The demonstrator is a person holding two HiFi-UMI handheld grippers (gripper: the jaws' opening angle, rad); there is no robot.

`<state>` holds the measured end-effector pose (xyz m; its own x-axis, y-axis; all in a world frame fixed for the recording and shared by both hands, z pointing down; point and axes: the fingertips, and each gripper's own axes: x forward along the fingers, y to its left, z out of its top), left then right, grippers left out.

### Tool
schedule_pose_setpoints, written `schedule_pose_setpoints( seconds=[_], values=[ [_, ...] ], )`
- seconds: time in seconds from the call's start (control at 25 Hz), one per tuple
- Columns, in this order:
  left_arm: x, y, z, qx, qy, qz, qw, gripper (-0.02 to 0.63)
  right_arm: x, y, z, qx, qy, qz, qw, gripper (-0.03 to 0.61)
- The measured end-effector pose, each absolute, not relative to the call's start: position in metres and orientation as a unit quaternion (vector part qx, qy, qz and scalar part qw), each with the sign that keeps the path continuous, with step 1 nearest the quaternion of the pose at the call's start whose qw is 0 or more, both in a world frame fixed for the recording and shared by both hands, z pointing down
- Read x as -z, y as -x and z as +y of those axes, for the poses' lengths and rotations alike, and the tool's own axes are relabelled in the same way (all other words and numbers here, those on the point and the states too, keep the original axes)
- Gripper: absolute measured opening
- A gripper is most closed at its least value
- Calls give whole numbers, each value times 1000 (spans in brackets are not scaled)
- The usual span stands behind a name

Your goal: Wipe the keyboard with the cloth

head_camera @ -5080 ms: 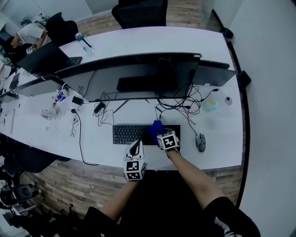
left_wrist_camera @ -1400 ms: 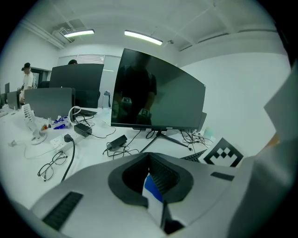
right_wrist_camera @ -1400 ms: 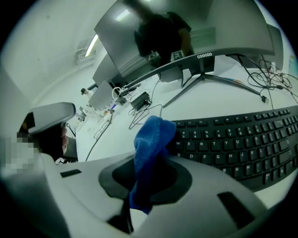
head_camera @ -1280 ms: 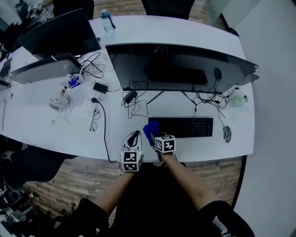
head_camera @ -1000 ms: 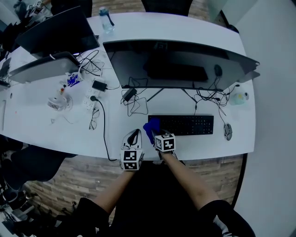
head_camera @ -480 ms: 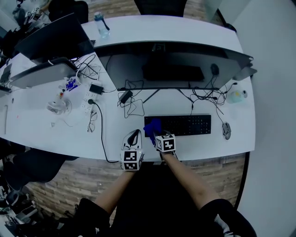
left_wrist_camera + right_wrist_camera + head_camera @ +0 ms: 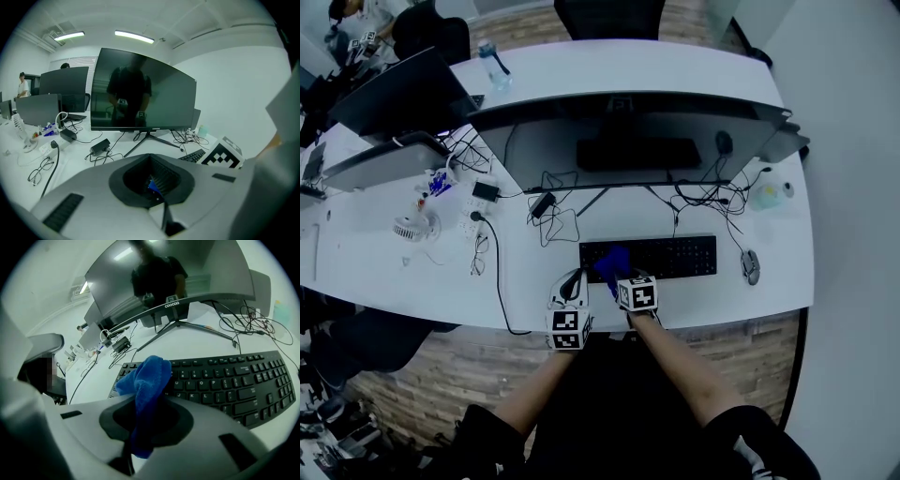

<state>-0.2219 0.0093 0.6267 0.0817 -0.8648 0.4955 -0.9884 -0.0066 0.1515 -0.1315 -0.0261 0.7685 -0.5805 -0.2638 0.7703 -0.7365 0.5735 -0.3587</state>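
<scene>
Far left on the white desk point(image 7: 521, 274): a small fan point(image 7: 410, 228), then eyeglasses point(image 7: 477, 256) beside a black cable. Further right, near the desk's front edge, the left gripper point(image 7: 574, 279), jaws closed together, held just left of the keyboard point(image 7: 666, 256) and apart from it. Right beside it, the right gripper point(image 7: 619, 275), clamped on a blue cloth point(image 7: 612, 262), bunched and standing up out of the closed jaws. Under the cloth, the left end of the black keyboard, cloth over the keys there. Behind, a wide curved monitor point(image 7: 628, 141) on its stand. At far right, just past the keyboard, a mouse point(image 7: 750, 266).
</scene>
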Motion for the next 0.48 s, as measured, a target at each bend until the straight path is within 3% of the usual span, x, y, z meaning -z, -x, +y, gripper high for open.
schedule_pose_setpoints(
  seconds=[0.48],
  values=[
    [-621, 170, 0, -149, -703, -661, 218, 14, -769, 85, -45, -348, -308, -819, 336, 71]
  ],
)
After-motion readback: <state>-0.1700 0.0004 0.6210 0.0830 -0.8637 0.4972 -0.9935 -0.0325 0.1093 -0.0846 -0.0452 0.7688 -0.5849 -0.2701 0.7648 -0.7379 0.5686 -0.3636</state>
